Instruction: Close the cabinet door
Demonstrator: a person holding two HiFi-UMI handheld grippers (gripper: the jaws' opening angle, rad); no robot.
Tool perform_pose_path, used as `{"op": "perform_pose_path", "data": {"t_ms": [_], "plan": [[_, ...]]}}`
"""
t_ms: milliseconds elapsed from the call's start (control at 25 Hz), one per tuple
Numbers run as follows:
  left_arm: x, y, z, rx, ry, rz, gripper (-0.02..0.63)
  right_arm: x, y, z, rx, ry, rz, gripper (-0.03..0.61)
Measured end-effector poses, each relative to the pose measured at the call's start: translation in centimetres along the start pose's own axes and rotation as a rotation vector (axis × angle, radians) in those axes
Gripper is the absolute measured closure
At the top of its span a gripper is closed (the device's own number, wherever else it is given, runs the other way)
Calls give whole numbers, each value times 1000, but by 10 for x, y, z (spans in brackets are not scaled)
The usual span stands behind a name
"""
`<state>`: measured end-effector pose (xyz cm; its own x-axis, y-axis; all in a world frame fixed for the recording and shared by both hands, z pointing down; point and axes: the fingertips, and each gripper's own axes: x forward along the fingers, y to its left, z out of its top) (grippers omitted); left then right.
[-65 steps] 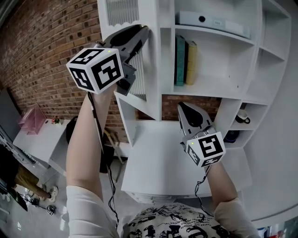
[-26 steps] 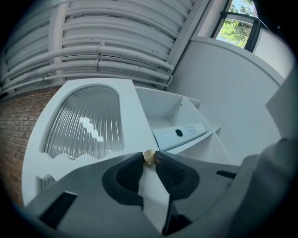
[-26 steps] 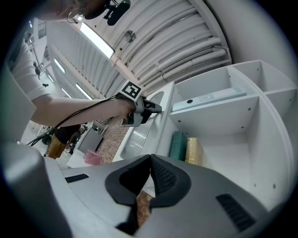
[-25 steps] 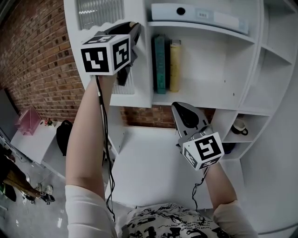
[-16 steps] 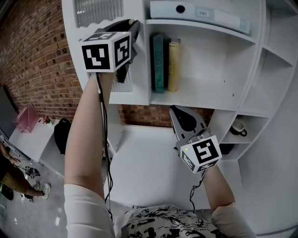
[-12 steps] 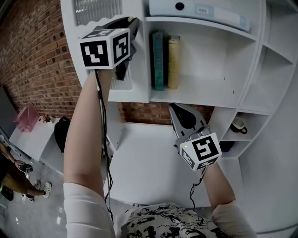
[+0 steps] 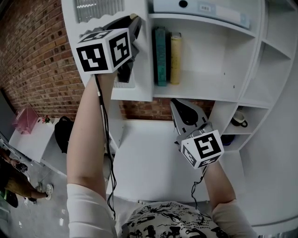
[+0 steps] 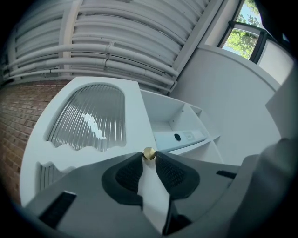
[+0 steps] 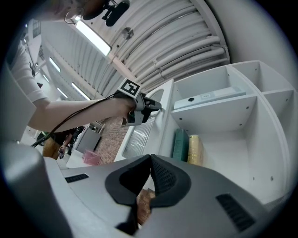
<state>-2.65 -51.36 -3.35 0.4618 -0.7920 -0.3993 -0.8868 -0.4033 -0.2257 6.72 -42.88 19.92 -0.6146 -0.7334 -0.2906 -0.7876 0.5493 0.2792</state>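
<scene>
As the left claw [image 8: 149, 160] pinches its knob [image 8: 149, 153], the cabinet door [image 8: 132, 116] has swung inward.

The cabinet door [image 8: 135, 111] is smooth white-painted board with a matt sheen, and its pane [image 8: 88, 118] is ribbed glass that catches the light. At the door's edge the knob [image 8: 148, 154] is polished, brass-coloured metal. The left gripper [image 8: 148, 160] at the door is matt grey plastic, its fingers [image 8: 173, 174] padded with dark, finely dimpled rubber. Left of the door, the wall [image 7: 37, 60] is rough bare brick.

2 bks [image 7: 160, 56], 1 binder [image 7: 200, 7], 1 mug [image 7: 240, 118]
</scene>
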Motion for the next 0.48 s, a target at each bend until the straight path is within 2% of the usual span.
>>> {"op": "perform_pose_path", "data": {"t_ms": [80, 240, 360, 480], "plan": [[-11, 0, 4, -15, -18, -6, 523, 1, 8, 0, 14, 5, -8, 563], [-38, -1, 1, -3, -36, -22, 591, 2, 20, -3, 49, 17, -61, 563], [-63, -5, -9, 20, -38, -51, 598, -1, 27, -5, 85, 28, -115, 563], [-88, -5, -26, 38, -12, -79, 600, -2, 41, -7, 87, 49, -126, 563]]}}
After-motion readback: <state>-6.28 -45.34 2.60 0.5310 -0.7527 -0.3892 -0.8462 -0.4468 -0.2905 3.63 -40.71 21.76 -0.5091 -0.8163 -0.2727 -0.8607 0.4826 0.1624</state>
